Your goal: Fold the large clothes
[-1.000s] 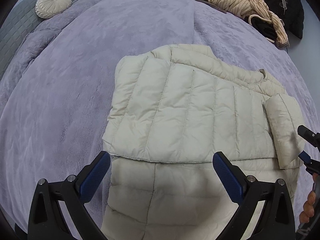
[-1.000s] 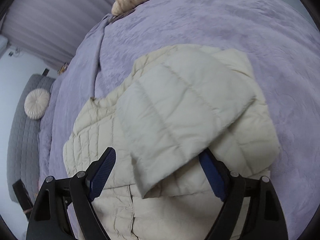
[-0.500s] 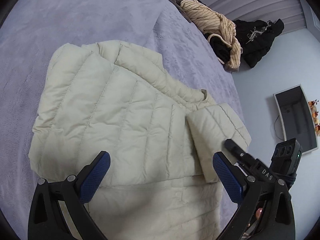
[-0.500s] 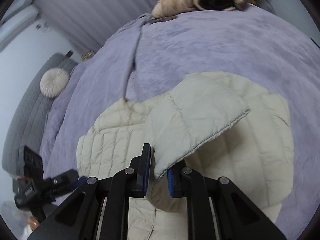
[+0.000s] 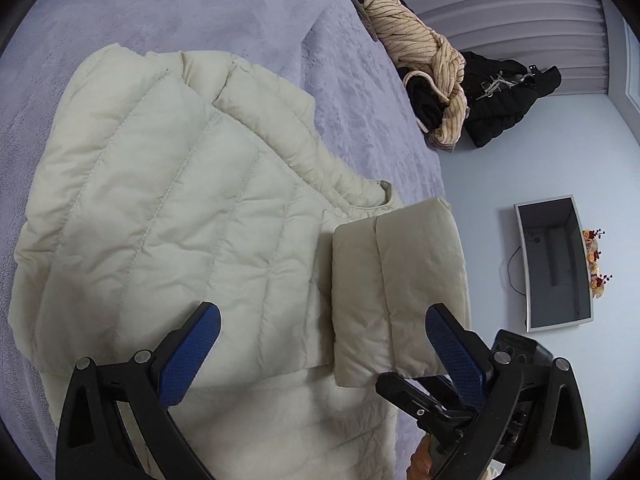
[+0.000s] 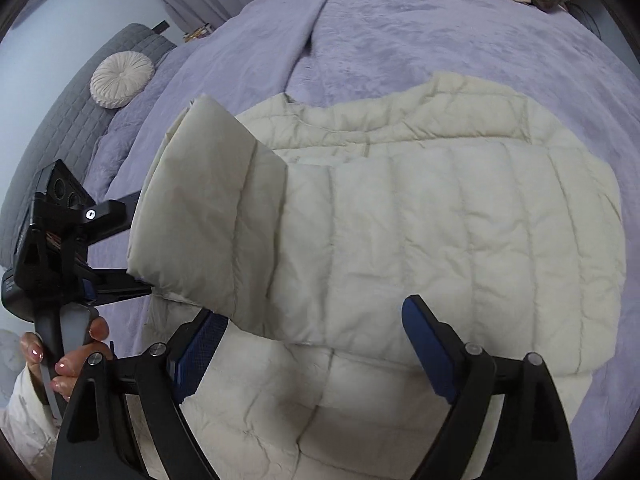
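A cream quilted puffer jacket (image 5: pixel 168 232) lies spread on the purple bedspread (image 5: pixel 200 8), with its body folded over. One sleeve (image 5: pixel 400 280) is doubled back on the jacket's right side. My left gripper (image 5: pixel 320 354) is open, and the sleeve's end lies between its fingers untouched. In the right wrist view the same sleeve (image 6: pixel 208 216) rises at the left, with the left gripper (image 6: pixel 120 244) straddling its end. My right gripper (image 6: pixel 314 348) hovers over the jacket (image 6: pixel 460 240). Its jaws are opening, and the sleeve's corner sits by the left pad (image 6: pixel 200 354) without being pressed.
A heap of striped beige and black clothes (image 5: pixel 420 60) and a black coat (image 5: pixel 508 96) lie at the bed's far edge. A dark screen (image 5: pixel 556 264) is beyond the bed. A round cushion (image 6: pixel 120 80) leans on the grey headboard (image 6: pixel 60 140). A hand (image 6: pixel 68 356) grips the left handle.
The right gripper was shut on the sleeve's edge half a second ago; now it has let go and stands wide. The left gripper has swung right, over the sleeve's end.
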A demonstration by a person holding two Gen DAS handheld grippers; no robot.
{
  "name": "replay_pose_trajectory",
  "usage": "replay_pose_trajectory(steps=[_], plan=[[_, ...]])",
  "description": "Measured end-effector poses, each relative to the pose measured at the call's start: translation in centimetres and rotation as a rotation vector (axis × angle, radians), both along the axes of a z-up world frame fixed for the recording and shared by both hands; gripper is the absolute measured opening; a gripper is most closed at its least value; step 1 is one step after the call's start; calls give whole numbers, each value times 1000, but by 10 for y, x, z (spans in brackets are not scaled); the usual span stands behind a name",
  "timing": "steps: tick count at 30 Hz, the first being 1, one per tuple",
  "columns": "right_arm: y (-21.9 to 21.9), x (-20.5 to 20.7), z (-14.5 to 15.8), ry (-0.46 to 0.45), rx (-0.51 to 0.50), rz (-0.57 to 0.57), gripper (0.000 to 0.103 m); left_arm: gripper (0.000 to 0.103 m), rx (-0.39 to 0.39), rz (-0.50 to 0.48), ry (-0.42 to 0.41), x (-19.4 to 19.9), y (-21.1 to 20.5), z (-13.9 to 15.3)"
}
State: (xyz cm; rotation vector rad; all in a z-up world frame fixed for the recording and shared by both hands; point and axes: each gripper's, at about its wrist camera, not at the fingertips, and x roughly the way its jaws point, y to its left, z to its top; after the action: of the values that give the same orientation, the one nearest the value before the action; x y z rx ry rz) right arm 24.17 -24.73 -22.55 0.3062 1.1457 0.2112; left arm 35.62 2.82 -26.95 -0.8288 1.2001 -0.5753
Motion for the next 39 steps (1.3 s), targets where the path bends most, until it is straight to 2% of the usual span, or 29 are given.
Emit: replay_pose_trajectory(steps=[3,5,8,10,12,17,20,21,23,25,28,31,37,38,39], plan=[[-20,-11,1,7,30,-44,91,103,7,-20,-16,0,-5,4],[-20,-13,3,1,6,-52,91,103,24,-42,0,1,-11,1],[5,-10,13,-50,-16,40,91,103,-5,-32,-3,1,-9,4],[21,-12,24,-101,34,112,91,103,-1,-18,-18,0,-2,9],[29,-14,28,-111,96,145,91,103,1,-30,-8,2,-1,9],[3,-28,13,-28,151,45,91,103,29,-68,13,3,-8,2],[-27,-43,-1,31,145,-25,91,102,114,-76,40,4,-14,-10],[-37,-47,-6,51,145,-53,91,98,138,-85,37,5,-17,-11],[-58,-52,-17,87,158,-117,91,47,177,-123,35,9,-23,-13],[-77,-57,-25,103,194,-186,91,29,211,-144,46,15,-26,-17],[-100,-59,-32,97,250,-288,91,14,273,-144,-2,22,-25,-10],[-122,-59,-37,72,318,-391,91,14,287,-118,-17,29,-13,-6],[-165,-58,-53,32,483,-612,89,14,314,-92,15,30,1,-14],[-171,-59,-55,22,509,-651,85,14,322,-91,16,29,1,-15],[-177,-60,-56,10,523,-696,62,14,327,-89,16,28,-1,-16]])
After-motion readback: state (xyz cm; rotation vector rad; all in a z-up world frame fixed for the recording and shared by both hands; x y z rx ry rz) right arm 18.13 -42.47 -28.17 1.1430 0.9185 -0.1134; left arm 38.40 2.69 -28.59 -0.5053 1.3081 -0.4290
